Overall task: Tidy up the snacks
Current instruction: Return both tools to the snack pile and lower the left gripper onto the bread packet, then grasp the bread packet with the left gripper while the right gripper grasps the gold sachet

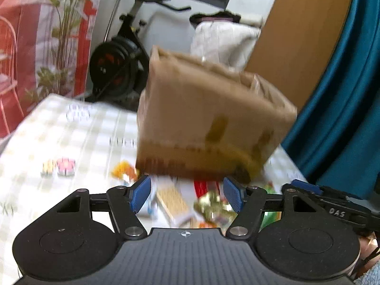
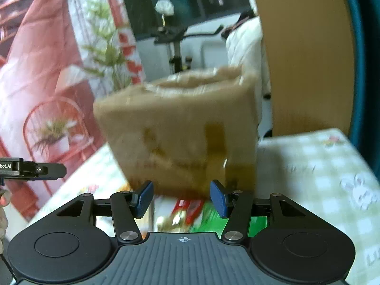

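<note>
Currently:
Left gripper point(image 1: 186, 194): jaws spread, empty.
Right gripper point(image 2: 181, 198): jaws spread, empty.
Box point(image 1: 209, 116): on table point(image 1: 71, 130), behind snacks point(image 1: 190, 201).

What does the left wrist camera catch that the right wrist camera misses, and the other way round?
Only the left wrist view shows the black flywheel of the exercise bike, two small wrapped sweets lying apart on the checked tablecloth, and a biscuit-coloured packet between its pads.

Only the right wrist view shows a white round-topped ornament and a bright green packet.

Both show the brown cardboard box just ahead, blurred, snack packets before it, and each camera's own tool, left tool and right tool, open and holding nothing.
</note>
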Action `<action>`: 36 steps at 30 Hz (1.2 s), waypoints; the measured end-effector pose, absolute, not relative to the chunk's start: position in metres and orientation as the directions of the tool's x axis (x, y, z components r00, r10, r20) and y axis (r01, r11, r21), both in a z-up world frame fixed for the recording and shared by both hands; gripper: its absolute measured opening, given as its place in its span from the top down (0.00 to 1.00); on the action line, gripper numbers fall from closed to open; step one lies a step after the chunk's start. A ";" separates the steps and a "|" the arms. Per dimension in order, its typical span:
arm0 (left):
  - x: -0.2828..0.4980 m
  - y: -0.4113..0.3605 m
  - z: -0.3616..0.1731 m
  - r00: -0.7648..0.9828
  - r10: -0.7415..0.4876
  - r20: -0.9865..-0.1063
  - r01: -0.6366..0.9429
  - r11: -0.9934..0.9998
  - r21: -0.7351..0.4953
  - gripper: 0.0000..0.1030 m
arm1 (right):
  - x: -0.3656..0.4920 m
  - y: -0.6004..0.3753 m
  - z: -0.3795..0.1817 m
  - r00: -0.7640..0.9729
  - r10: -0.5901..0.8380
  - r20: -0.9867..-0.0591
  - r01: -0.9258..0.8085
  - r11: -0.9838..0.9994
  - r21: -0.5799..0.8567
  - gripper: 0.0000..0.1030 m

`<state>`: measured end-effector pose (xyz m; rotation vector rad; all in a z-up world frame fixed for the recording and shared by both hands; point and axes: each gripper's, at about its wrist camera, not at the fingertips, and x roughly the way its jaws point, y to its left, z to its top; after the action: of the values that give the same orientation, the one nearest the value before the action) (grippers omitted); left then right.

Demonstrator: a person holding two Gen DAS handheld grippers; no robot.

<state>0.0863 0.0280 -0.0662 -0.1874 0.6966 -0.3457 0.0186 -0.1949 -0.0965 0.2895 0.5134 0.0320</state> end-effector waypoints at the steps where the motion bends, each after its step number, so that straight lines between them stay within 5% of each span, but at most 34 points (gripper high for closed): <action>1: 0.084 0.029 -0.072 0.704 -0.375 -0.603 0.246 0.926 -0.288 0.32 | 0.018 -0.190 -0.103 0.860 0.110 -0.498 0.039 0.959 0.280 0.52; 6: 0.076 0.030 -0.094 0.658 -0.374 -0.654 0.222 0.926 -0.306 0.32 | 0.011 -0.170 -0.127 0.816 0.121 -0.566 0.043 0.962 0.268 0.52; 10: 0.066 0.027 -0.115 0.616 -0.396 -0.681 0.198 0.915 -0.352 0.19 | 0.005 -0.159 -0.137 0.799 0.128 -0.587 0.036 0.965 0.259 0.52; 36: 0.064 -0.030 -0.189 0.483 -0.262 -0.836 0.158 0.965 -0.211 0.11 | 0.000 -0.159 -0.166 0.754 0.125 -0.645 0.039 0.971 0.234 0.52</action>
<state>0.0643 -0.0301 -0.1889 -0.1107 1.0364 -0.2562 -0.0003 -0.1589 -0.1656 0.2402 0.7173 0.0470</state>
